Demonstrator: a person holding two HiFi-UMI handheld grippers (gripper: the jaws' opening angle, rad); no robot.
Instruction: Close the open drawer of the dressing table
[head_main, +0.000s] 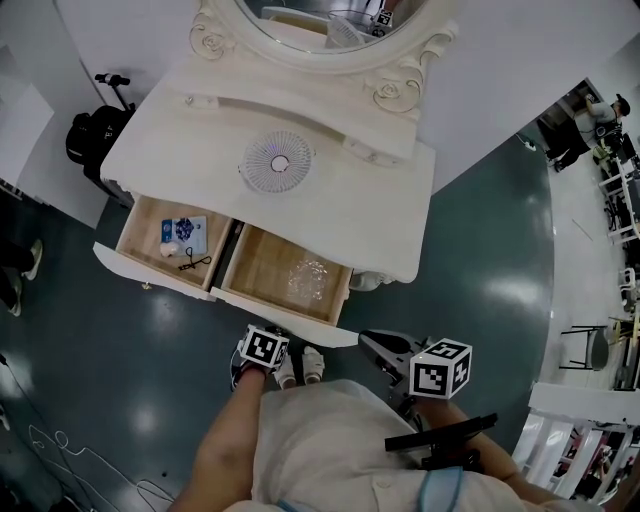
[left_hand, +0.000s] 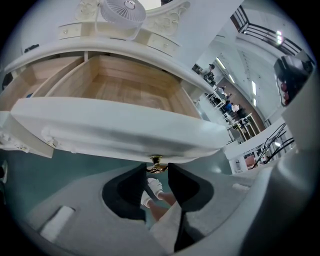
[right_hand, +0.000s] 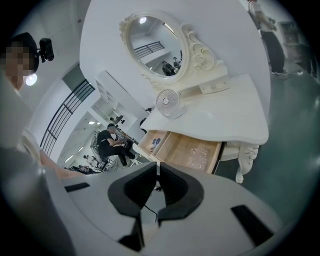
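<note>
Nothing is closed yet: the open drawer (head_main: 283, 318) juts from the bench's (head_main: 330, 200) six o'clock edge, the left claw (left_hand: 158, 172) released at its brass knob (left_hand: 156, 161), the right claw (right_hand: 156, 170) clenched empty, and the whole push remains.

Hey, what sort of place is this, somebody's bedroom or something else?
Probably a big open workshop or studio hall, not a bedroom. The ornate white wooden dressing table with its oval mirror stands against a plain white partition on a glossy dark teal floor, and other people work in the open beyond it.
</note>
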